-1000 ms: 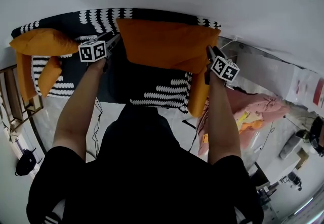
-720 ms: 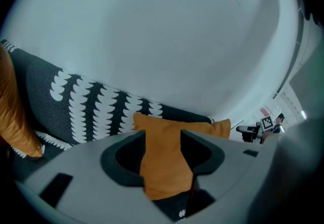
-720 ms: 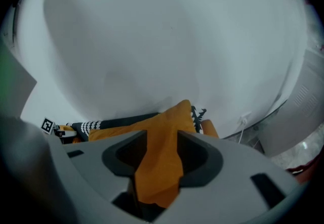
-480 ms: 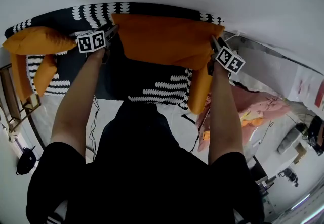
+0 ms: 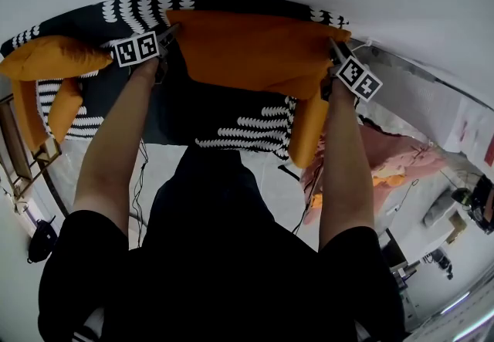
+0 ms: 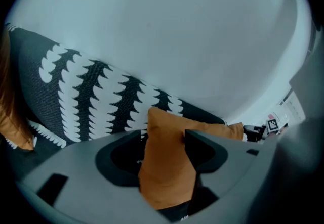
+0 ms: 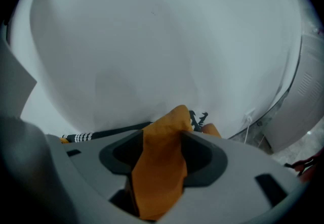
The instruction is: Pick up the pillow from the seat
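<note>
Evidently the pillow (image 5: 255, 51) stands along the sofa's (image 5: 185, 109) back edge. Left gripper (image 5: 171, 30) and right gripper (image 5: 333, 47) each have an upper corner between their fingers (image 6: 202, 149), which have just been widening. The grip looks slack, probably to let it settle.

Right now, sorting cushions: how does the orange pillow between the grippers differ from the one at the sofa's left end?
Size: the middle pillow looks larger than the left-end pillow. State: the middle pillow's corners sit in the left gripper and right gripper, whose jaws have just been opening; the left-end pillow lies untouched. Both are orange.
</note>
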